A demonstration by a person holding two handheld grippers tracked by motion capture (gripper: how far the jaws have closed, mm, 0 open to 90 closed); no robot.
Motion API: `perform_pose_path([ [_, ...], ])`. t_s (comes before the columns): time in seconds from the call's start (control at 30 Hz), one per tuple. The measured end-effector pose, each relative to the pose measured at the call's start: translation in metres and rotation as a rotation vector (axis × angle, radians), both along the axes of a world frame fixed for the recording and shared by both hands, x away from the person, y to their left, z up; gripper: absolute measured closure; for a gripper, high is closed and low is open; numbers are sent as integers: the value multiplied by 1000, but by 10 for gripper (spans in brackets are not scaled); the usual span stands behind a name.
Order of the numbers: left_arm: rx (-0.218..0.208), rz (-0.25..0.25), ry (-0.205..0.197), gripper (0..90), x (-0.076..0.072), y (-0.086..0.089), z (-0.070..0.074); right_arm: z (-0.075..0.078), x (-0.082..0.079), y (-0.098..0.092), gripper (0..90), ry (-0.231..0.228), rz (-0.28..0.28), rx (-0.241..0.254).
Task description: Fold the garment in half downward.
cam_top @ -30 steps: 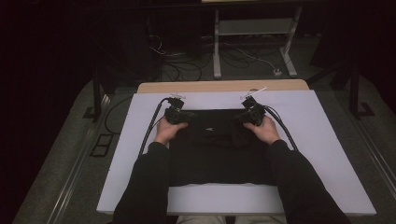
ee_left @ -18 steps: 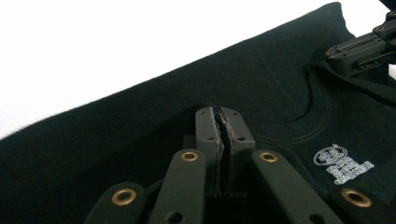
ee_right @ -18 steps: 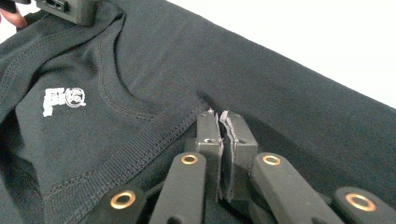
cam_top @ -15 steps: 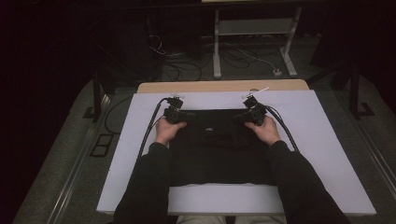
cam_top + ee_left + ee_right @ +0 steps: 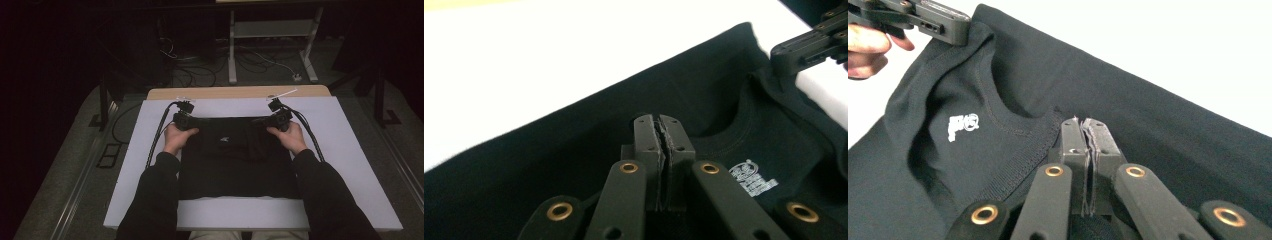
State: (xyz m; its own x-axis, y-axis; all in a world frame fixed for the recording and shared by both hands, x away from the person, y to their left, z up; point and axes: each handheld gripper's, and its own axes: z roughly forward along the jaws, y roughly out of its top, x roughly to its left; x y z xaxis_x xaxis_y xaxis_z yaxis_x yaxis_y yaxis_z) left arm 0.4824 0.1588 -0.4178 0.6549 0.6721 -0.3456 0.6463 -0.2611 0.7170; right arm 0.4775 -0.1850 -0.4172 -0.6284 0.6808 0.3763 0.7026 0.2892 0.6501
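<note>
A black T-shirt [image 5: 235,160] lies flat on the white tabletop [image 5: 350,150], its collar towards the far edge. A small white neck label [image 5: 223,140] marks the collar. My left gripper [image 5: 191,121] is shut on the shirt's far left shoulder edge, and its jaws [image 5: 657,120] pinch the black fabric [image 5: 574,150]. My right gripper [image 5: 266,121] is shut on the far right shoulder edge, and its jaws [image 5: 1081,122] clamp cloth beside the ribbed collar [image 5: 1013,120]. Each gripper view catches the other gripper: the right one [image 5: 776,55] and the left one [image 5: 965,27], both biting the shirt's edge.
A wooden table edge [image 5: 235,92] runs behind the white top. Beyond it are floor cables [image 5: 200,75] and a metal stand [image 5: 270,30]. Bare white surface lies left, right and in front of the shirt. The person's sleeves [image 5: 155,200] rest over the shirt's sides.
Both hands stay at the shirt's far edge. The right gripper has lifted slightly with the fabric.
</note>
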Motion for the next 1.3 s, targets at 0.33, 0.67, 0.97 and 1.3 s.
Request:
perform_pose_path([
  [0.33, -38, -5, -39, 867, -8, 5, 21, 25, -8, -14, 868, -24, 11, 71],
  [0.67, -83, -27, -89, 867, -32, 5, 45, 51, -30, -19, 868, -53, 51, 94],
  [0.97, -150, -26, -95, 867, -54, 17, 49, 65, -51, -21, 868, -78, 78, 115],
  [1.3, -222, -17, -137, 867, -93, 24, 46, 62, -79, -21, 868, -65, 117, 140],
])
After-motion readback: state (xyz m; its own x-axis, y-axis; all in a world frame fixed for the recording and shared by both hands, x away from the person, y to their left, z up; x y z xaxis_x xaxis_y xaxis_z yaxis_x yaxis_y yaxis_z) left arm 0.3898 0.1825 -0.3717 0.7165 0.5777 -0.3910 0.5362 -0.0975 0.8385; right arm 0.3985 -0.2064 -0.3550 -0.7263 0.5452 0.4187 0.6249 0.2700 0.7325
